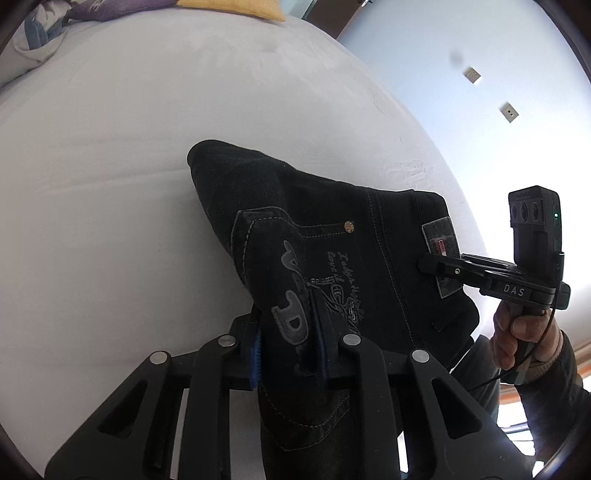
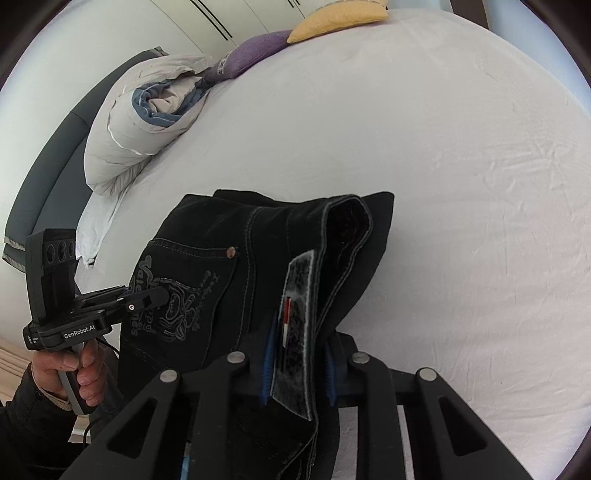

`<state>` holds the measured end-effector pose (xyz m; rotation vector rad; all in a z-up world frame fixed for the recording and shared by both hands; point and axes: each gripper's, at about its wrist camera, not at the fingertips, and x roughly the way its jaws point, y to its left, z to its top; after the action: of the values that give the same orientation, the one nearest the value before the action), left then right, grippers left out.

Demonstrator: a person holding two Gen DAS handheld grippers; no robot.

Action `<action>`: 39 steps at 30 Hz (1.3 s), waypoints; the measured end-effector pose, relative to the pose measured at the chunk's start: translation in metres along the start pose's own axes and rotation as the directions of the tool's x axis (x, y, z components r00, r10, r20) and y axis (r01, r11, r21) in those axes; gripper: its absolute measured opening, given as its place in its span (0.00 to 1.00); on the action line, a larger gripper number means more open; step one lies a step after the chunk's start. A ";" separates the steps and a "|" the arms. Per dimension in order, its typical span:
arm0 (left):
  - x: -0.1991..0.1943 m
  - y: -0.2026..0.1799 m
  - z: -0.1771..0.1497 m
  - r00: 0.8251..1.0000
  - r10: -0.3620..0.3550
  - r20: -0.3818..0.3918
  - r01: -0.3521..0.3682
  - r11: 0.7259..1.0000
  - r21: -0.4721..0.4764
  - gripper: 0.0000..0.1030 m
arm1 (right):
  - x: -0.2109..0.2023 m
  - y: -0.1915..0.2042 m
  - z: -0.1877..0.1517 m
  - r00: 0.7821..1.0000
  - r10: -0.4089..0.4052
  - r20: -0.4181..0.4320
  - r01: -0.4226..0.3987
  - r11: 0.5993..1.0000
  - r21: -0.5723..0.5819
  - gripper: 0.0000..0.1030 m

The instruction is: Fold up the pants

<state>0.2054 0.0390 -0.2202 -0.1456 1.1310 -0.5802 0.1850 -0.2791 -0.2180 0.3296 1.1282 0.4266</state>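
Black jeans [image 1: 332, 236] with grey stitching and a printed back pocket are held up over the white bed. My left gripper [image 1: 290, 343] is shut on the pocket side of the jeans; it also shows in the right wrist view [image 2: 162, 295]. My right gripper [image 2: 299, 365] is shut on the waistband at the grey label patch [image 2: 295, 325]; it also shows in the left wrist view [image 1: 432, 264]. The jeans [image 2: 229, 266] hang between both grippers, their far end resting on the sheet. The legs below are hidden.
The white bed sheet [image 2: 461, 184] spreads beyond the jeans. A rolled grey duvet [image 2: 140, 122], a purple cushion [image 2: 255, 51] and a yellow cushion [image 2: 340, 18] lie at the far end. A wall with two sockets [image 1: 509, 110] is to the right.
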 end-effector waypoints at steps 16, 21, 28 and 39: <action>0.019 0.018 0.123 0.990 0.109 0.086 -0.116 0.989 0.089 0.19 | 0.022 -0.019 0.115 0.995 0.039 0.095 -0.040 0.999 0.016 0.22; 0.064 0.047 0.121 0.990 0.137 0.038 -0.139 0.989 0.045 0.24 | 0.057 -0.048 0.115 0.999 0.005 0.047 -0.008 0.997 0.072 0.30; 0.065 0.067 0.104 0.985 0.157 0.069 -0.156 0.987 -0.032 0.55 | 0.045 -0.074 0.094 0.995 0.044 0.095 -0.058 0.987 0.150 0.65; -0.104 -0.035 0.034 0.695 0.373 0.615 -0.485 0.874 0.019 1.00 | -0.101 0.008 0.040 0.853 -0.212 0.476 0.218 0.975 0.045 0.93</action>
<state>0.1924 0.0560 -0.1078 0.0989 0.4525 -0.1747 0.1841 -0.3228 -0.1181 0.2747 0.6636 0.1359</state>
